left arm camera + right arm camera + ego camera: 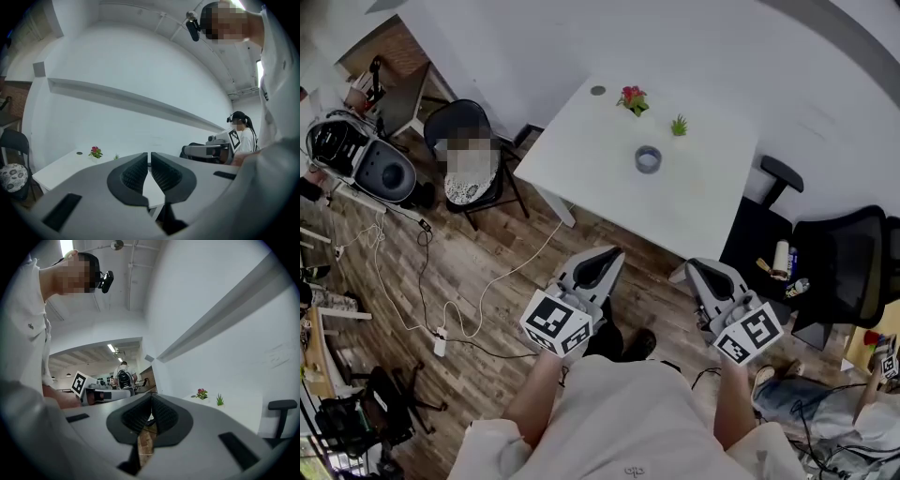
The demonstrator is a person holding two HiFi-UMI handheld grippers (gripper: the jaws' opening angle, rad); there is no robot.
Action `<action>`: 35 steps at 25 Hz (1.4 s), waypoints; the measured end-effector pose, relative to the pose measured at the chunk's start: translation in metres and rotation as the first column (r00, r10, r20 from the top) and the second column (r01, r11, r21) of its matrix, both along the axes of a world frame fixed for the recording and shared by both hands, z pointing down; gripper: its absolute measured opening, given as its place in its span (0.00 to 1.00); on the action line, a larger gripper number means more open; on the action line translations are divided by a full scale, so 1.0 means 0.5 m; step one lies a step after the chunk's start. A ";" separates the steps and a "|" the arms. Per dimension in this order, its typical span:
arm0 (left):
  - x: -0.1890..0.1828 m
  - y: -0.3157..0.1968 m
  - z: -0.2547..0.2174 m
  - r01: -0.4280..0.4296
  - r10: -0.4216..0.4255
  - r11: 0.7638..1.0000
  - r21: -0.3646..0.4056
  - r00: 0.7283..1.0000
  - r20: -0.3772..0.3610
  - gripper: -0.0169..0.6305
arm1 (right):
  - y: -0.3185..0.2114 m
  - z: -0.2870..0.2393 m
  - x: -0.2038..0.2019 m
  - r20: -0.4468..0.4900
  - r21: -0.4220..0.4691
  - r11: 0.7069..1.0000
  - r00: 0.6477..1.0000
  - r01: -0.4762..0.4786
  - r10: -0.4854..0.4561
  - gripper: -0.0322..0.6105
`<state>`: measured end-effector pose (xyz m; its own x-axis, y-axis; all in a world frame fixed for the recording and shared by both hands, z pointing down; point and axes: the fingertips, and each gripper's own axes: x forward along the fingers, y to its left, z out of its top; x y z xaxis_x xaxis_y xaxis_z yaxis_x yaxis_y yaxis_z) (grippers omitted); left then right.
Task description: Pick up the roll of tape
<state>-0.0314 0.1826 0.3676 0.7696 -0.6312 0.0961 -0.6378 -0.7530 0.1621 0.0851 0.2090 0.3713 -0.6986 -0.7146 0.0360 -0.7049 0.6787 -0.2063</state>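
Note:
A grey roll of tape (648, 159) lies flat near the middle of the white table (591, 150) in the head view. Both grippers hang over the wooden floor, short of the table's near edge. My left gripper (612, 254) is shut with nothing between its jaws, its dark pads (136, 172) meeting. My right gripper (695, 267) is also shut and empty, its pads (161, 417) together. The tape does not show in either gripper view; the table (61, 166) appears far off behind the left jaws.
A small red flower pot (632, 98) and a tiny green plant (679, 125) stand at the table's far side. A black chair (473, 159) is left of the table, an office chair (844, 262) to the right. Cables (441, 309) trail over the floor. Another person (243, 136) sits nearby.

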 end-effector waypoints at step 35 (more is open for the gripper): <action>-0.154 -0.303 0.025 -0.169 0.167 0.984 -0.058 0.985 -0.046 0.24 | -0.288 0.029 -0.186 -0.045 -0.051 0.985 0.985 -0.167 0.165 0.38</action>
<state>-0.1083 0.0312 0.3804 0.8684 -0.4864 0.0968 -0.4948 -0.8367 0.2349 -0.0079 0.0648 0.3857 -0.5674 -0.8169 0.1037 -0.8155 0.5400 -0.2082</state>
